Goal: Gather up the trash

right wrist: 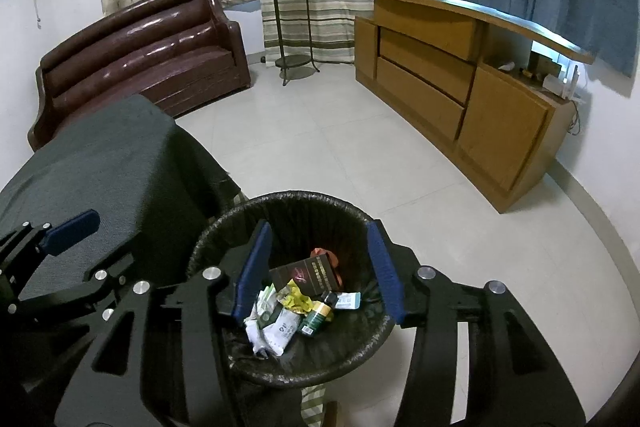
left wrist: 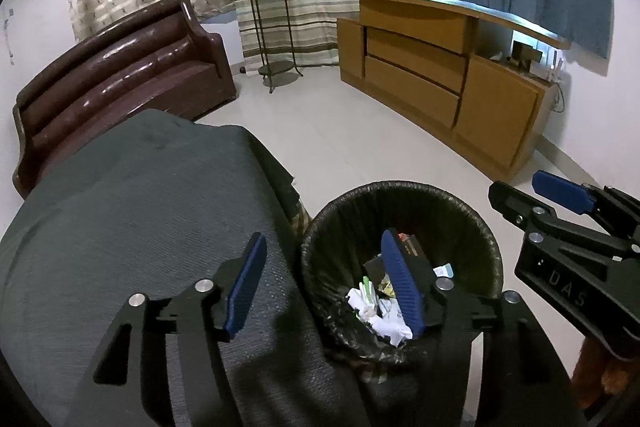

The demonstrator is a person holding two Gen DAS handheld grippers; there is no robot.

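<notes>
bin (right wrist: 288,359) upright, mouth up, trash (right wrist: 296,307) inside | left gripper (left wrist: 324,283) fingers spread, empty | right gripper (right wrist: 320,267) fingers spread, empty

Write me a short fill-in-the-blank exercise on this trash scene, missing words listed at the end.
1. The collected litter lies inside a black ____ lined with a bag.
2. The right tongs hang over the litter with nothing between the blue pads, so they are ____.
3. The left tongs have one pad above the grey-covered table and the other above the ____.
4. The dark box in the litter lies beside a small ____ bottle.

Missing words: bin; open; bin; green
</notes>
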